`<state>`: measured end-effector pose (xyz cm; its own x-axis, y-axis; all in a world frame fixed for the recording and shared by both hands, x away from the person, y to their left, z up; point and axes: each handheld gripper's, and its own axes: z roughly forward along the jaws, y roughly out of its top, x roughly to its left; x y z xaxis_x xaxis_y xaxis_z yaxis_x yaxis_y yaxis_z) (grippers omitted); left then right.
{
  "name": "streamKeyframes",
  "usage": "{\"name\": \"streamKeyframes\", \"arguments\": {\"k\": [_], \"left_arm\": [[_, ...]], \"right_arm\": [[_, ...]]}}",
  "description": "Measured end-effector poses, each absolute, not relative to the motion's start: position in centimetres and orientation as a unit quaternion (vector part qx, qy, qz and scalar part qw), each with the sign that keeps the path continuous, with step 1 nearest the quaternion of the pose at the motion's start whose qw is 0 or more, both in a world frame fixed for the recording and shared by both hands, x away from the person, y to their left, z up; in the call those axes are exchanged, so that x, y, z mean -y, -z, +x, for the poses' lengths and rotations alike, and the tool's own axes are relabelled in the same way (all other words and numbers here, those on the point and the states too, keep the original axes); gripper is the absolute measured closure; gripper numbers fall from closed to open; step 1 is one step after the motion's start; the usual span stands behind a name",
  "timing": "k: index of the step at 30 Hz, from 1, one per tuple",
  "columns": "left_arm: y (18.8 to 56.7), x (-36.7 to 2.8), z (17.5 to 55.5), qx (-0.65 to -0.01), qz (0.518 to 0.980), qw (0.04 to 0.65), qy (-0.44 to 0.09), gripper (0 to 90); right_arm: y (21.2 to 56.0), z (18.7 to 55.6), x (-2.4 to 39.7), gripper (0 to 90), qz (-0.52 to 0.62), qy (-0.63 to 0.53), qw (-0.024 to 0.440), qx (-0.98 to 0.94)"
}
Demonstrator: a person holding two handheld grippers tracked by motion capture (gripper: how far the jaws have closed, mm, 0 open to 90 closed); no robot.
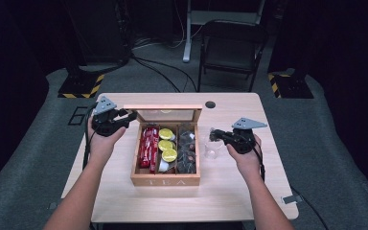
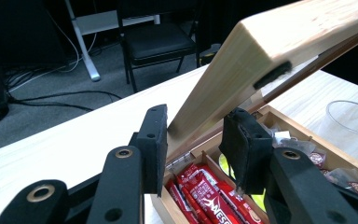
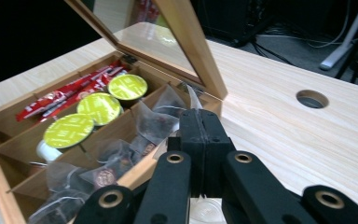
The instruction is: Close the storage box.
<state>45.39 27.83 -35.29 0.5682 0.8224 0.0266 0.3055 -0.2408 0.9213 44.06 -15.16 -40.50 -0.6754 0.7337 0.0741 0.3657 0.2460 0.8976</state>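
Note:
A wooden tea box [image 1: 165,181] stands mid-table, its glass-paned lid [image 1: 163,108] tilted up. My left gripper [image 1: 129,115] is shut on the lid's left corner, and the wooden edge [image 2: 270,42] sits between its pads [image 2: 154,144]. The box holds red sachets [image 1: 148,143], green-topped capsules [image 1: 166,143] and dark tea bags [image 1: 188,148]. My right gripper [image 1: 214,134] hovers right of the box over a clear plastic cup [image 1: 211,152]. Its jaws [image 3: 199,116] are shut on a thin translucent tea bag corner that pokes out above them.
A round cable hole [image 1: 210,104] lies in the table behind the cup. A black folding chair [image 1: 232,48] and floor cables stand beyond the far edge. Bare wood lies left of the box and along the near edge.

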Motion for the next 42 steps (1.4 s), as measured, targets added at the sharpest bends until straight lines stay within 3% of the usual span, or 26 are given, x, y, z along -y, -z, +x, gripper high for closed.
{"name": "streamKeyframes", "arguments": {"k": [42], "left_arm": [[35.3,-27.9,45.3,-0.379,0.742,0.485,-0.267,61.0]], "right_arm": [[44.6,45.8,14.3,90.0,0.382,-0.438,0.184,-0.793]]}}
